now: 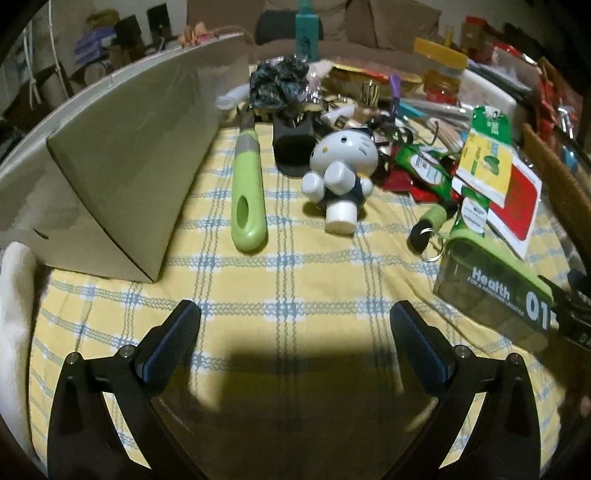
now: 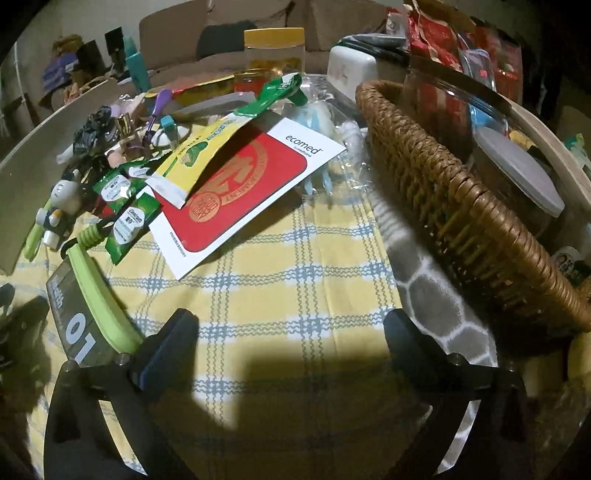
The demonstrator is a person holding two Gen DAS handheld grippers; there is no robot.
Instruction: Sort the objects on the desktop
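Note:
My left gripper (image 1: 295, 317) is open and empty above the yellow plaid cloth (image 1: 295, 266). Ahead of it lie a green-handled tool (image 1: 248, 192), a white cat figurine (image 1: 341, 166) and a dark pill box with a green lid (image 1: 491, 284) at the right. My right gripper (image 2: 291, 325) is open and empty over the cloth (image 2: 280, 266). The pill box (image 2: 85, 314) lies just left of its left finger. A red-and-white card (image 2: 240, 192), green sachets (image 2: 127, 218) and a yellow packet (image 2: 199, 155) lie ahead.
A grey cardboard box (image 1: 122, 162) stands at the left. A wicker basket (image 2: 461, 206) with jars stands at the right on a grey patterned cloth (image 2: 436, 306). Clutter, a yellow-lidded jar (image 2: 275, 51) and a teal bottle (image 1: 306, 33) crowd the far side.

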